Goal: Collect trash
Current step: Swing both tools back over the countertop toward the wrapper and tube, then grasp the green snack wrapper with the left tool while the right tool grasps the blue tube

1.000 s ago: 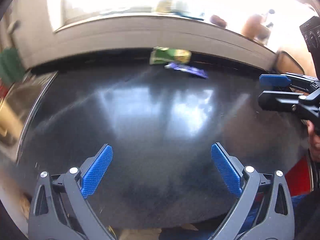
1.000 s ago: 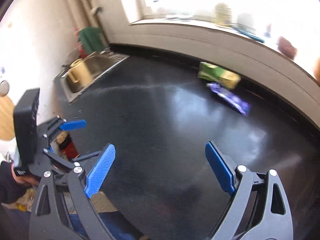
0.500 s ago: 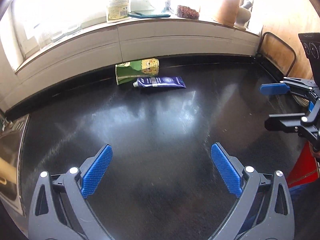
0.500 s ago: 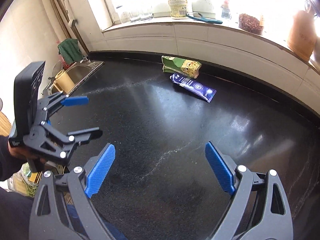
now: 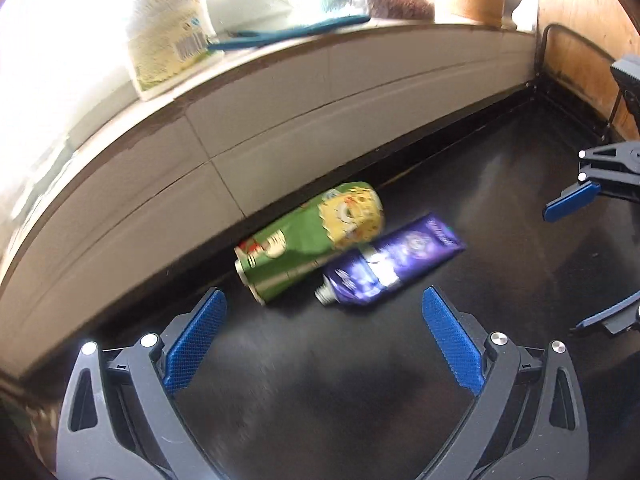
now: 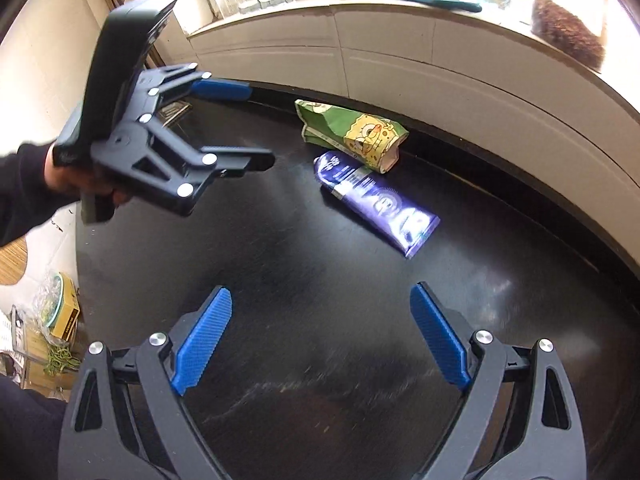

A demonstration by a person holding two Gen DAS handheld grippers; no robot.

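While both jaws stand spread and empty, the left gripper [image 5: 324,334] and right gripper [image 6: 322,334] face a green snack bag [image 6: 352,134] touching (perhaps overlapping) a purple tube [image 6: 376,202] on the black counter [image 6: 320,280].

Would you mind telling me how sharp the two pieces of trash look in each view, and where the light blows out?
Left wrist view: green snack bag and purple tube are smeared by motion blur, and the windowsill above is washed out. Right wrist view: bag and tube are fairly crisp; the window at top right is overexposed and the black counter shows glare.
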